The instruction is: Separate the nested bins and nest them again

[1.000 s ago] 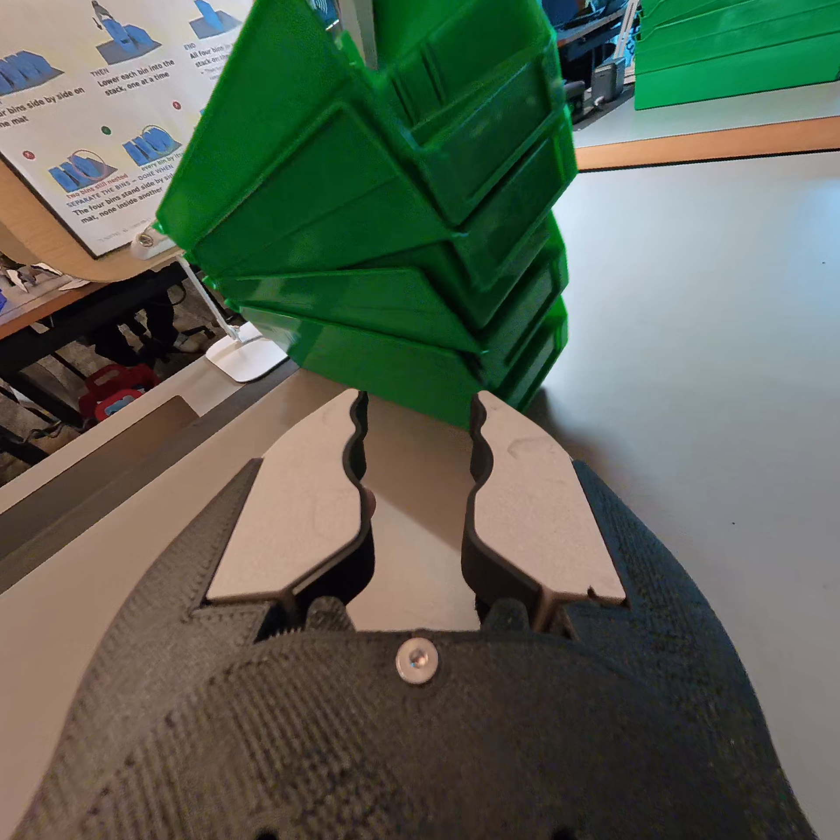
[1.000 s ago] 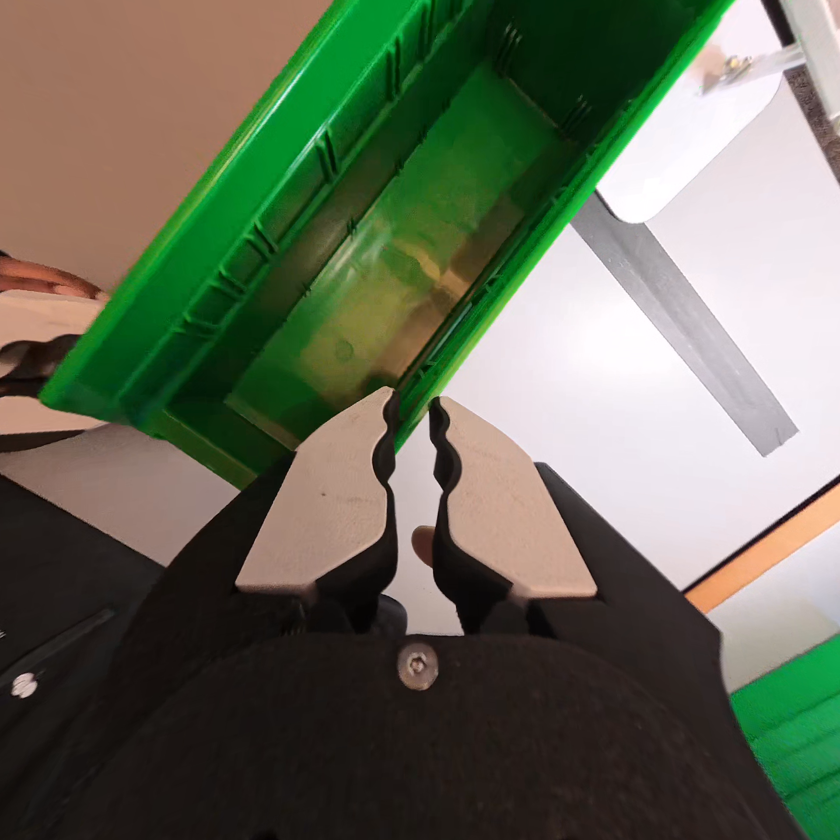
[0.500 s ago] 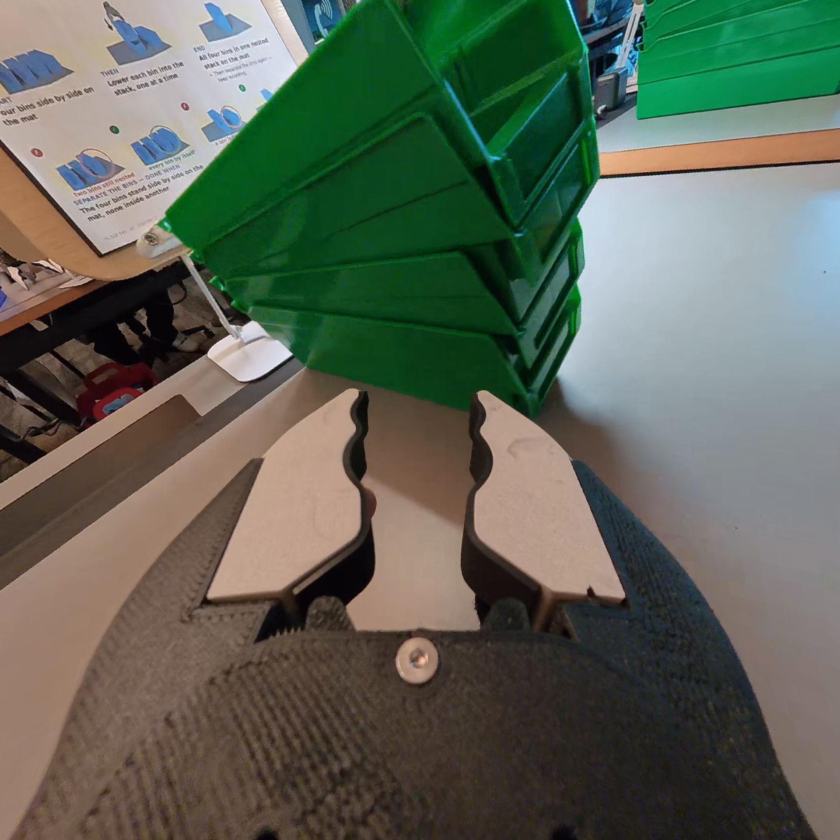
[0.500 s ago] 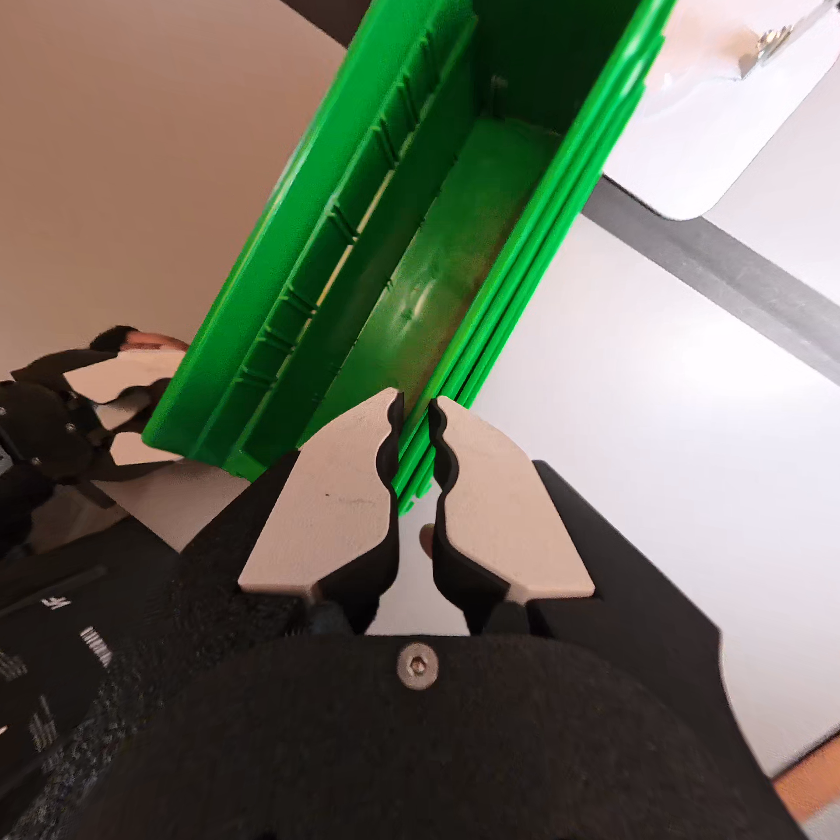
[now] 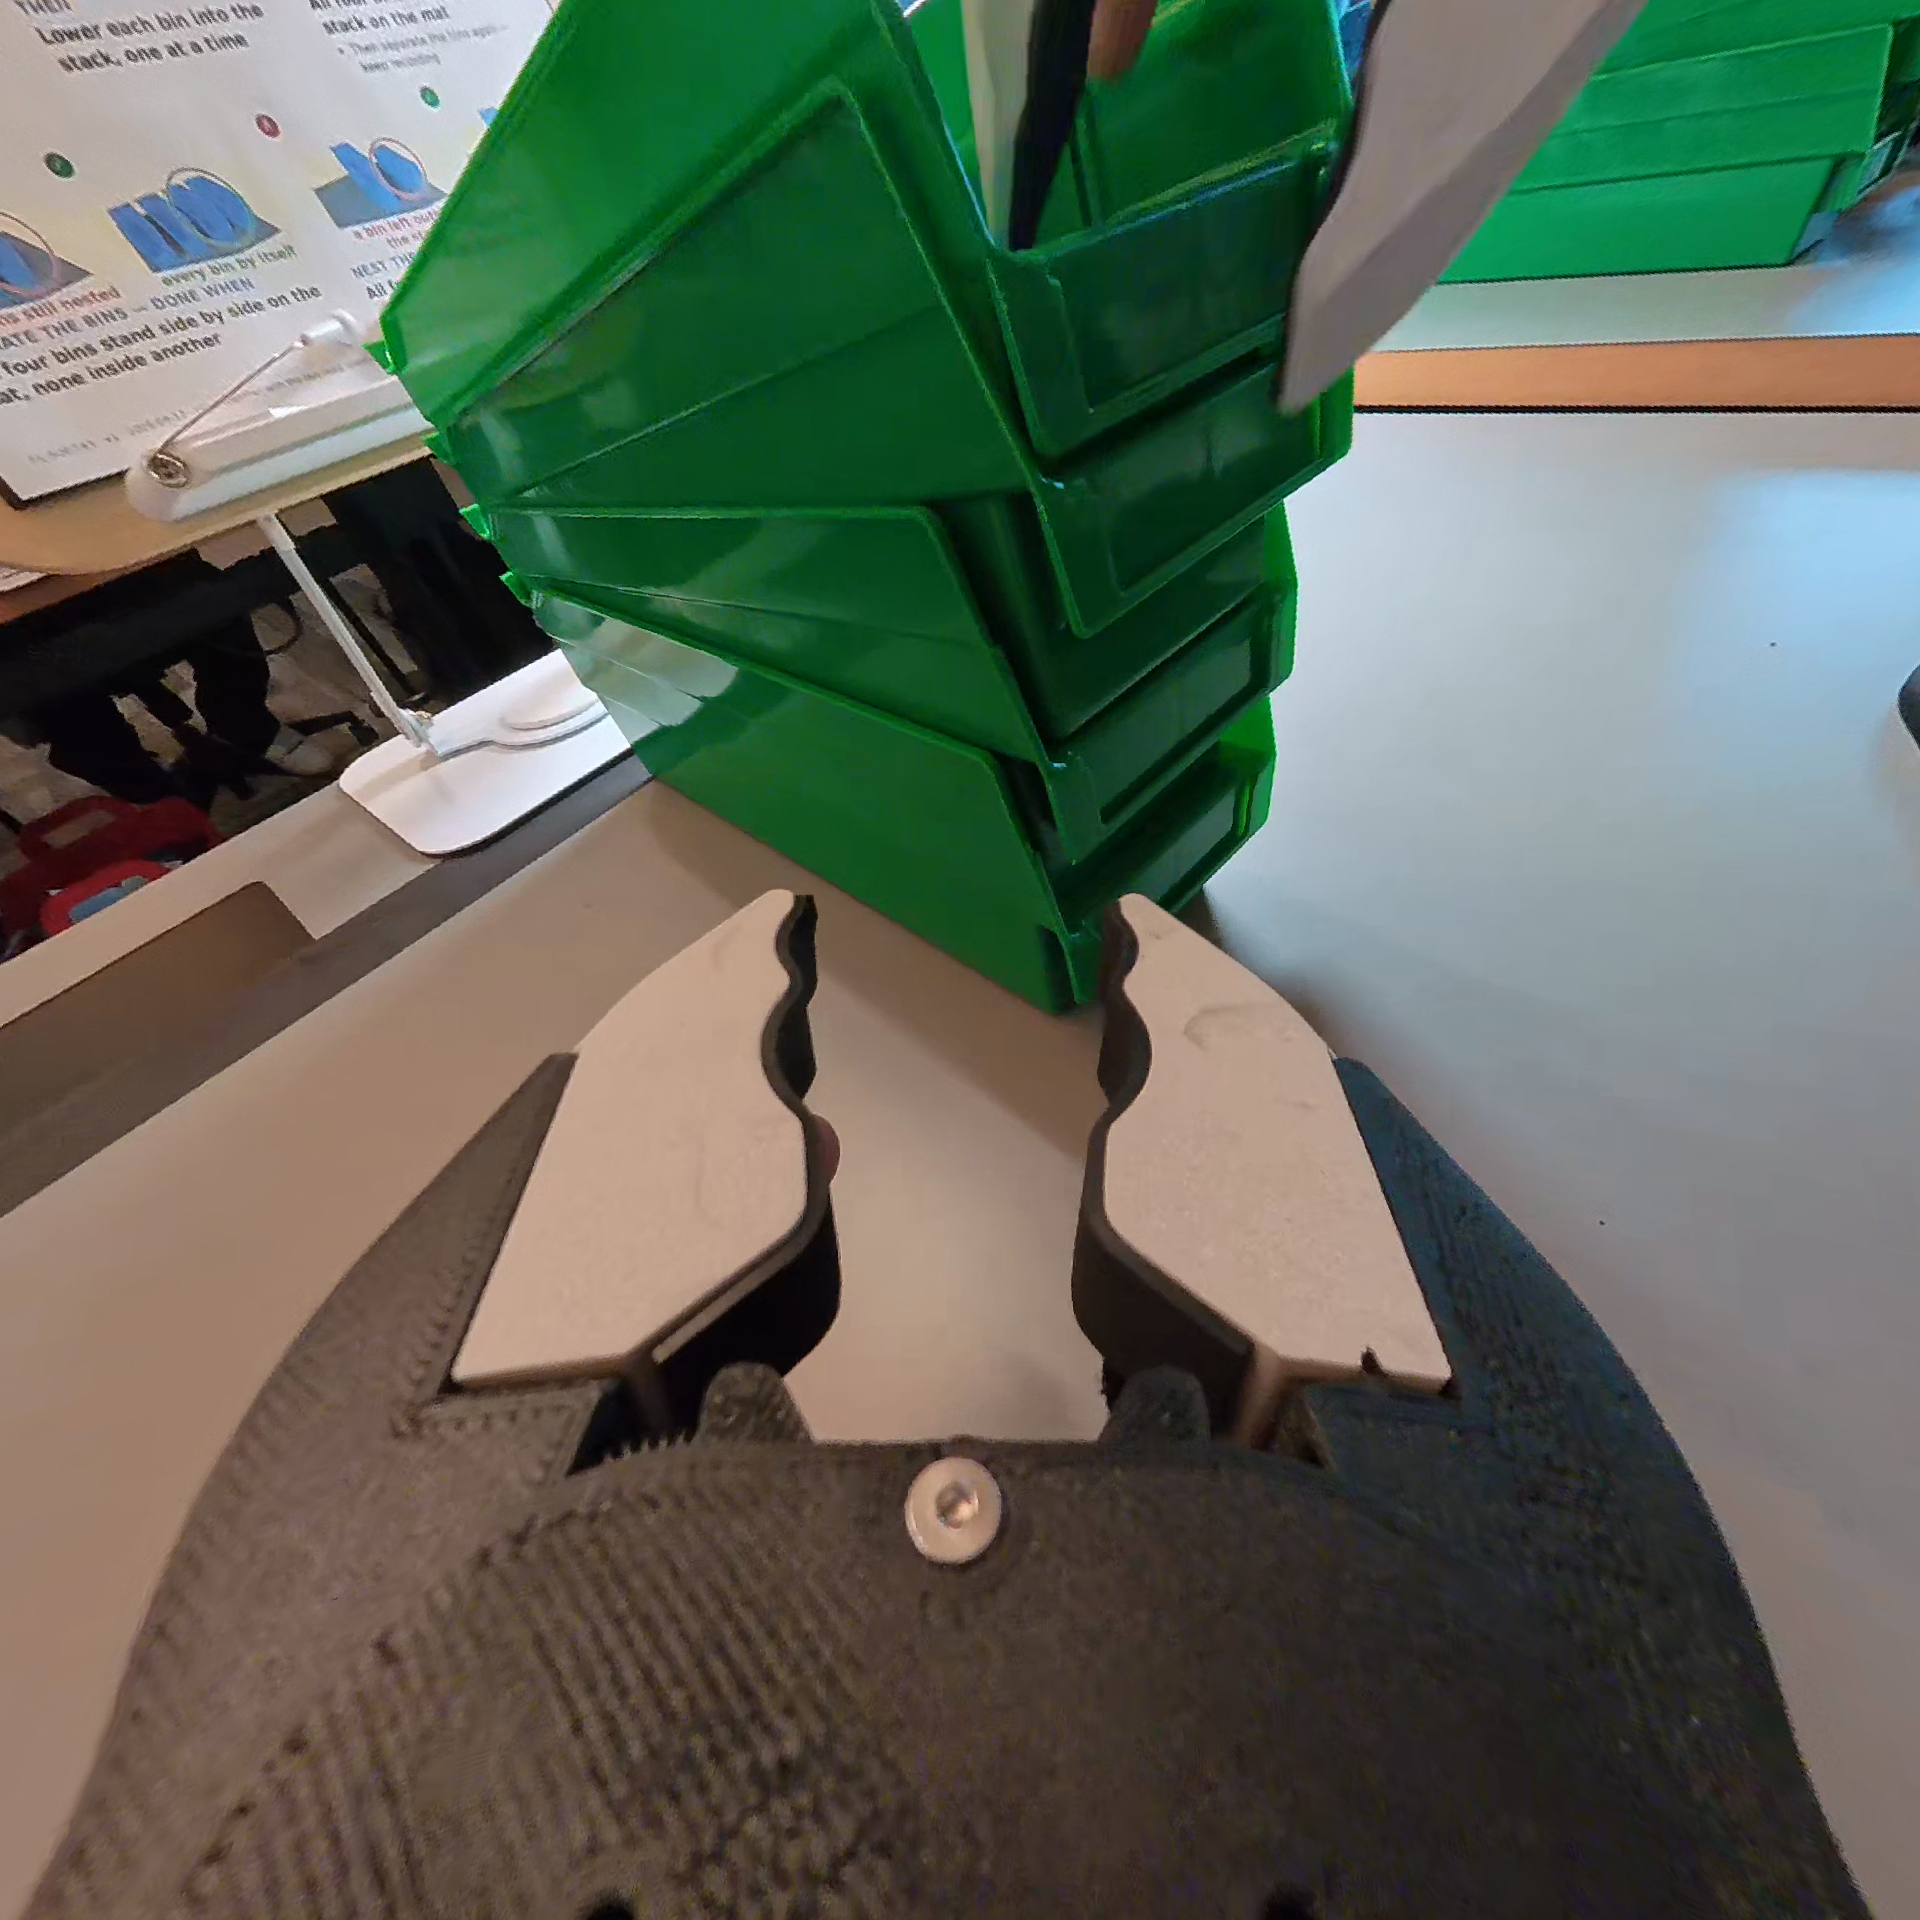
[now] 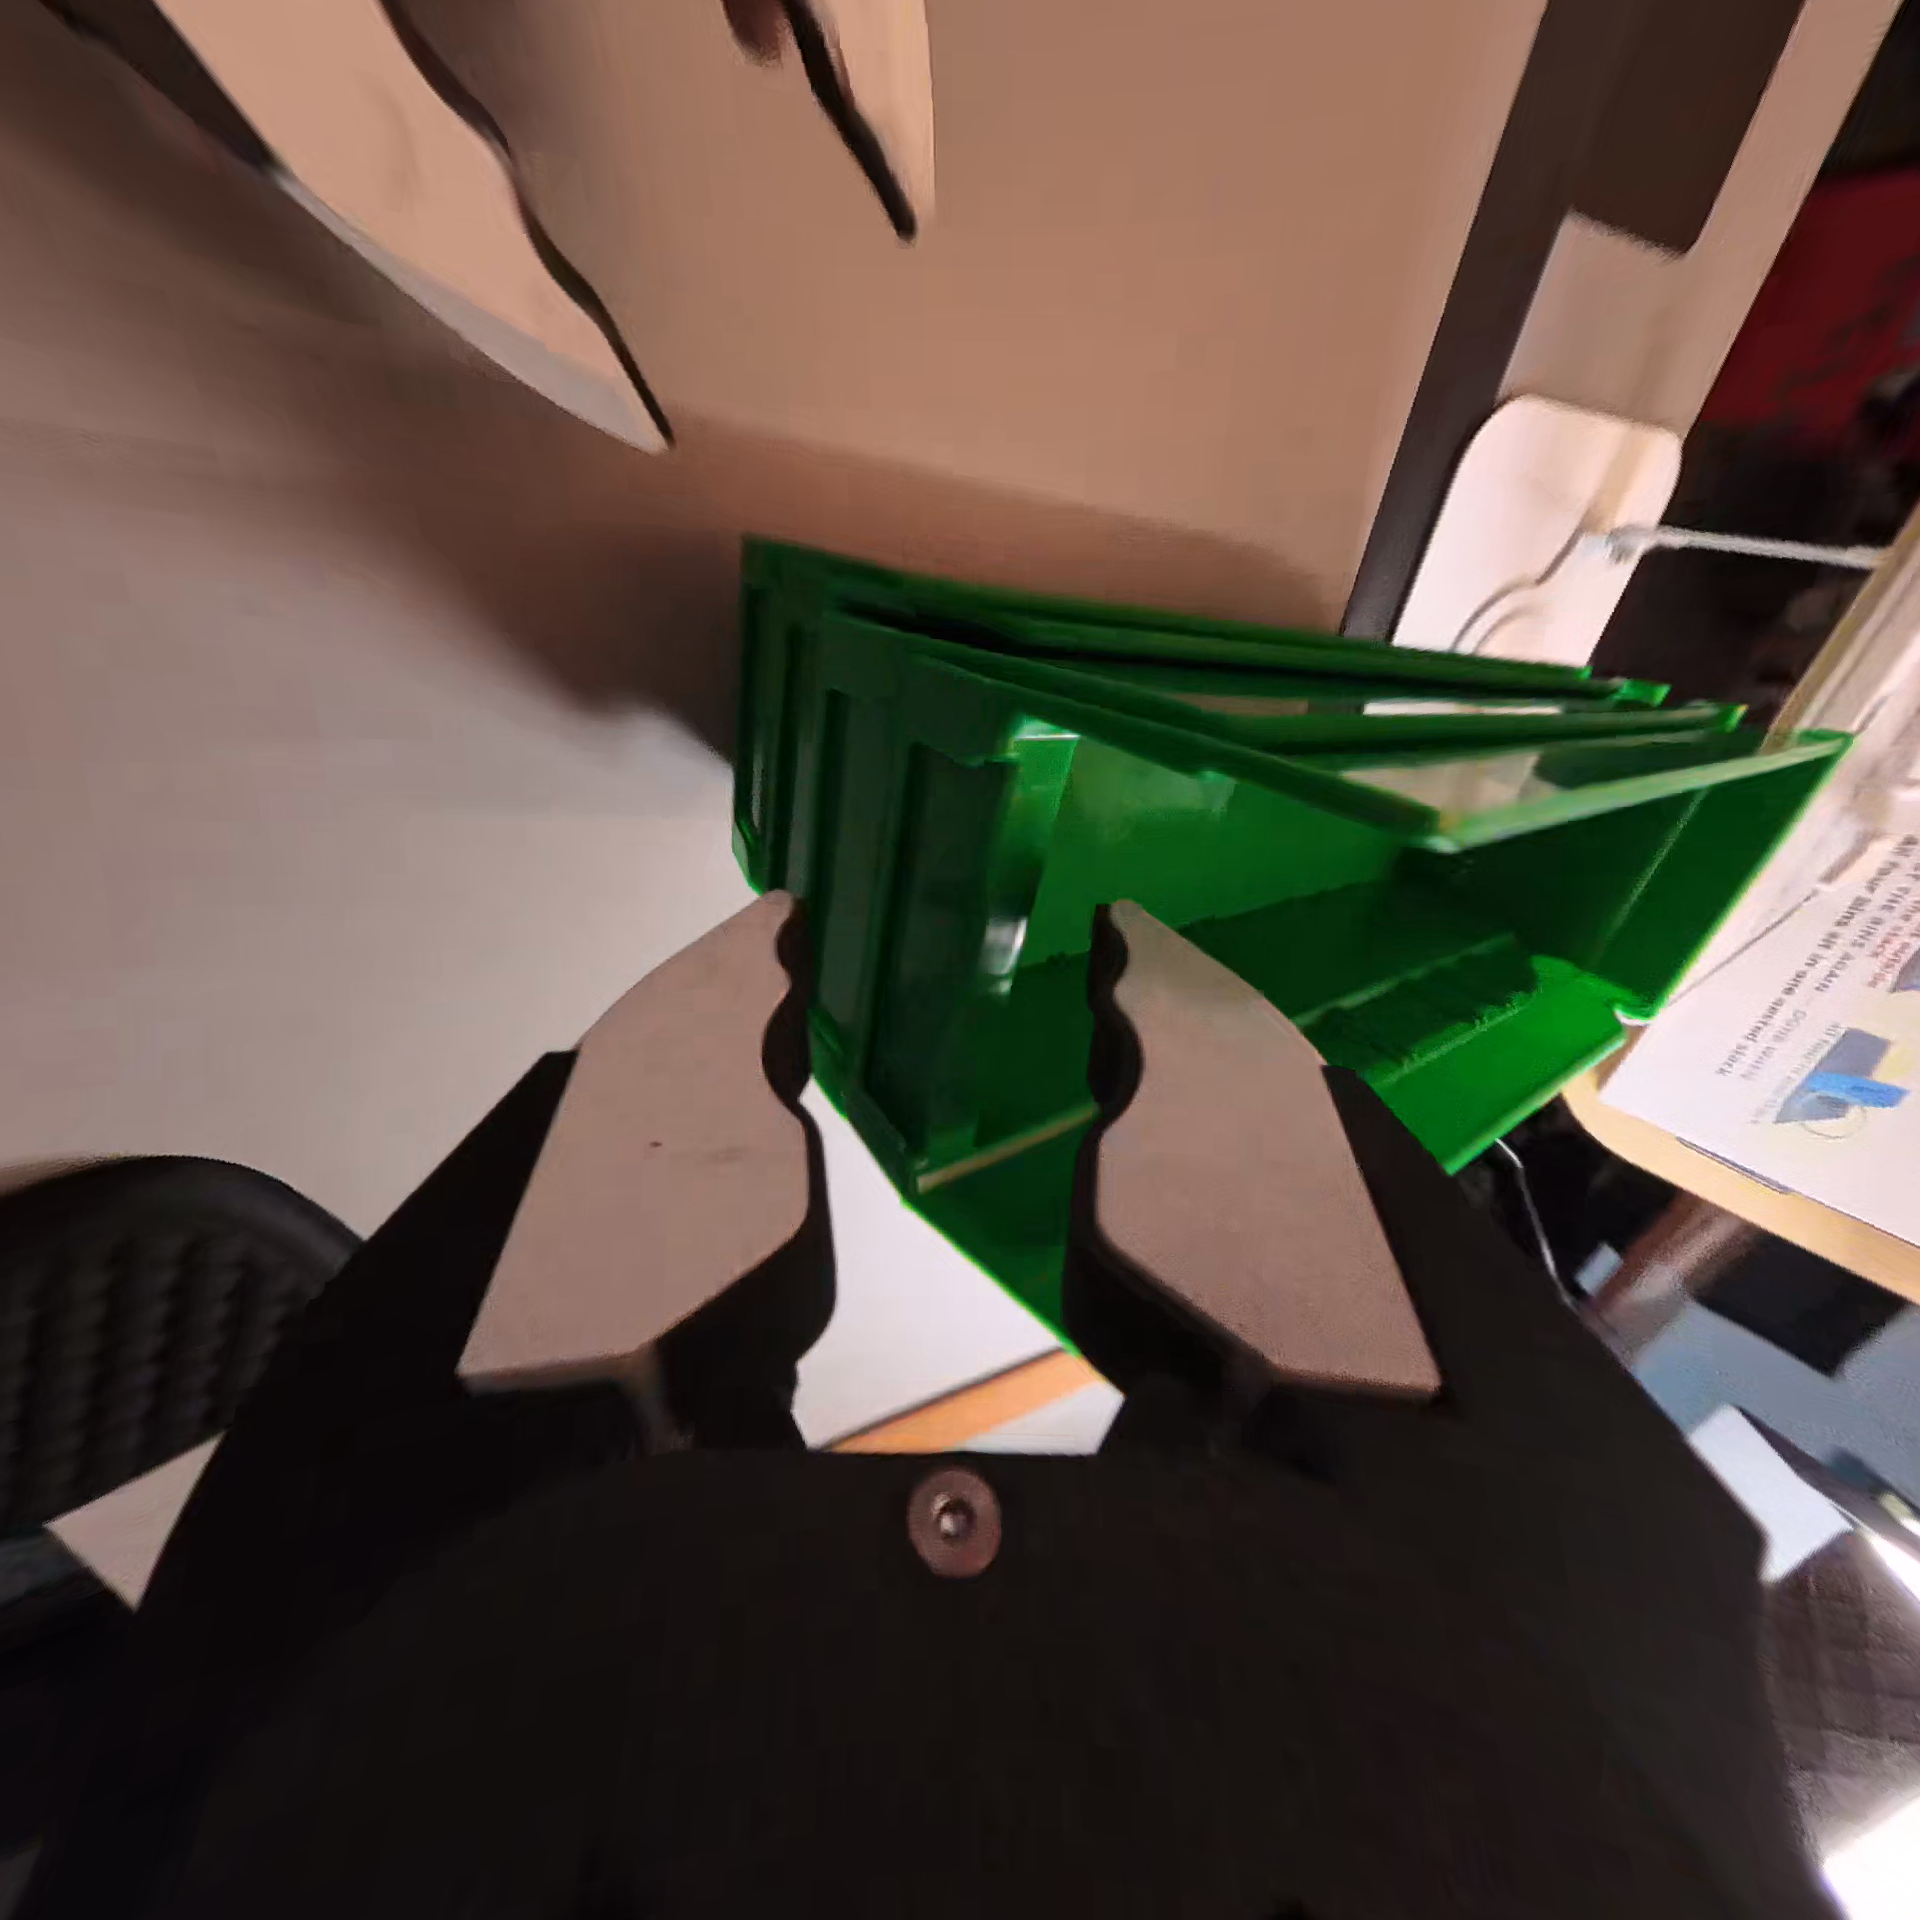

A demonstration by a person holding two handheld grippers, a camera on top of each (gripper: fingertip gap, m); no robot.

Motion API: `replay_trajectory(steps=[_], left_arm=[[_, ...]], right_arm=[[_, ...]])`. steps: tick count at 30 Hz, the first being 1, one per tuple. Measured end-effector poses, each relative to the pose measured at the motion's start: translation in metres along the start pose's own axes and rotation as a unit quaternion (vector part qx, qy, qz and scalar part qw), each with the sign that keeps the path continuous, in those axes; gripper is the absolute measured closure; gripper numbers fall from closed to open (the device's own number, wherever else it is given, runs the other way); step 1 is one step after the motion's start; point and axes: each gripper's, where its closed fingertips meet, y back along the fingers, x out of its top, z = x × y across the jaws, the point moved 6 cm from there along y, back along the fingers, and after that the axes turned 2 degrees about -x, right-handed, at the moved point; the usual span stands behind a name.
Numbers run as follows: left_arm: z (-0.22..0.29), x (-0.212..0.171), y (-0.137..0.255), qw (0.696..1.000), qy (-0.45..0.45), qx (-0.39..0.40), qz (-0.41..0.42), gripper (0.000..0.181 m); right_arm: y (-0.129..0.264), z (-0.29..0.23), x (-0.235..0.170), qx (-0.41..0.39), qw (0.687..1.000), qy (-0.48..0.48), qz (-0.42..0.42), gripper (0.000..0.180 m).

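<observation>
A stack of several nested green bins stands on the grey table. The top bin sits tilted in the stack. My left gripper is open and empty, low on the table, with its tips just short of the stack's bottom front corner. My right gripper is open and straddles the front wall of the top bin without gripping it. One of its fingers shows beside the top bin in the left wrist view. The left gripper's fingers show blurred beyond the stack.
An instruction sheet on a white stand is behind the stack on the left; it also shows in the right wrist view. More green bins sit at the back right past a wooden strip. A dark groove crosses the table.
The top bin came down into the stack. My right gripper let go of its side wall, opened and moved to its front wall. My left gripper moved a little nearer the stack.
</observation>
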Motion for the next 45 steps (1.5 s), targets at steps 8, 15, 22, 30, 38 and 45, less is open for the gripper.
replay_trajectory(steps=[8, 15, 22, 30, 38, 45], left_arm=[[-0.003, 0.002, 0.007, 1.000, -0.008, 0.008, 0.010, 0.130], [0.001, 0.036, 0.000, 0.994, 0.055, -0.031, 0.083, 0.128], [0.004, 0.071, -0.010, 0.987, 0.081, -0.038, 0.135, 0.144], [0.009, 0.072, -0.005, 0.989, 0.056, -0.010, 0.135, 0.155], [0.015, 0.068, -0.007, 0.992, 0.036, -0.013, 0.123, 0.170], [0.011, 0.071, -0.003, 0.990, 0.054, -0.019, 0.126, 0.170]], right_arm=[[0.011, 0.018, 0.001, 0.079, 0.996, -0.024, 0.019, 0.151], [0.027, 0.023, 0.007, 0.113, 0.992, -0.027, 0.048, 0.151], [0.025, 0.017, 0.016, 0.102, 0.994, -0.019, 0.043, 0.151], [0.029, 0.018, 0.014, 0.110, 0.992, -0.028, 0.048, 0.151], [0.030, 0.024, 0.011, 0.115, 0.992, -0.022, 0.037, 0.152], [0.035, 0.031, 0.014, 0.127, 0.991, -0.013, 0.048, 0.152]])
